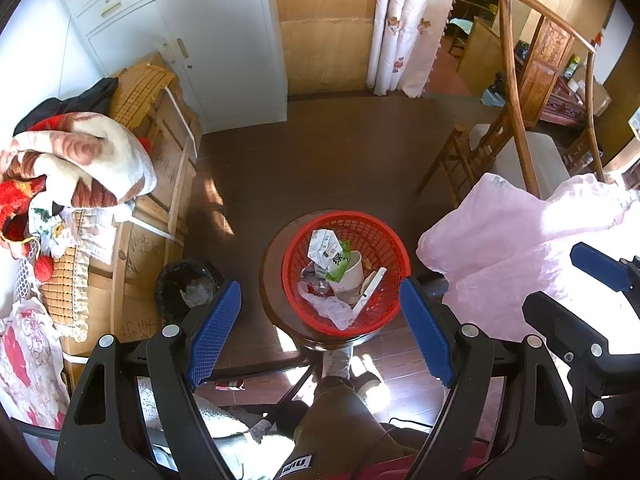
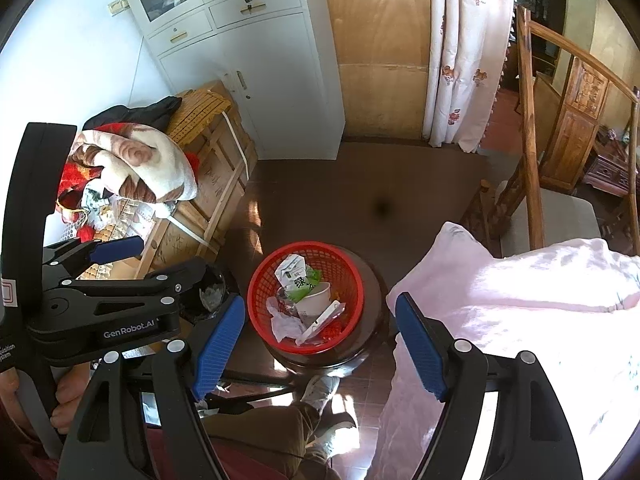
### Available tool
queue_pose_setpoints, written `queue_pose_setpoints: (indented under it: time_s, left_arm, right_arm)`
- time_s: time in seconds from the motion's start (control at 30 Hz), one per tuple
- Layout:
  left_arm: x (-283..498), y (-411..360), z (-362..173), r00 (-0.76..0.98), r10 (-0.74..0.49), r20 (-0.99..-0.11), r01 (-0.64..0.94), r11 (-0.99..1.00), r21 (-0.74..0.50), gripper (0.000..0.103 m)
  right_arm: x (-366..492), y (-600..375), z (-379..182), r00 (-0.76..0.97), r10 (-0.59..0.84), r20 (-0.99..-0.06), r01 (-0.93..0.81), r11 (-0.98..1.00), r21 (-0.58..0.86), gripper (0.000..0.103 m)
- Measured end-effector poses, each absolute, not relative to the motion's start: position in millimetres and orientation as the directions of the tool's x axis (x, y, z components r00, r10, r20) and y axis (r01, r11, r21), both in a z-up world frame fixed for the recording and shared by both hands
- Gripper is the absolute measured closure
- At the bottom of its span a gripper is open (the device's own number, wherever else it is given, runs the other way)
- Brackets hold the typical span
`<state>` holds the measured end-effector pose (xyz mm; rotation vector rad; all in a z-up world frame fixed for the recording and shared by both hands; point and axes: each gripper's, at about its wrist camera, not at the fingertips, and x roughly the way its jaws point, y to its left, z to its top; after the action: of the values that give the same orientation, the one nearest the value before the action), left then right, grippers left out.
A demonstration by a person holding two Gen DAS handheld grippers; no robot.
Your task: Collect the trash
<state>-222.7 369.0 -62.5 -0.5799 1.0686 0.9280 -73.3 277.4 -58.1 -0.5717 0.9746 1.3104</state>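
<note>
Both tools idle: left tool (image 1: 320,328) and right tool (image 2: 320,340) gape empty above the red basket (image 1: 390,248) on the round stool (image 1: 272,264). Milk carton (image 1: 322,242), paper cup (image 1: 352,274), wrappers already inside. Black bin (image 1: 176,284) beside: emptying probably remains.

This is a lived-in home, likely a bedroom. A white cabinet (image 2: 240,60) stands by flowered curtains (image 2: 460,60). Folded blankets (image 1: 80,160) heap on a wooden crate (image 1: 160,184), near a carved wooden chair (image 1: 532,112).
</note>
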Motion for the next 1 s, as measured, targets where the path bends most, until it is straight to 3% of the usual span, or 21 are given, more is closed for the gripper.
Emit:
queue_pose_setpoints:
  time_s: [1.0]
  left_arm:
    - [-212,370,-67,0.165,0.340,-0.926,-0.848,0.528,0.043,0.023]
  right_arm:
    - [-70,278,-59,-0.038,0.527,-0.849,-0.961,0.215,0.176,0.026]
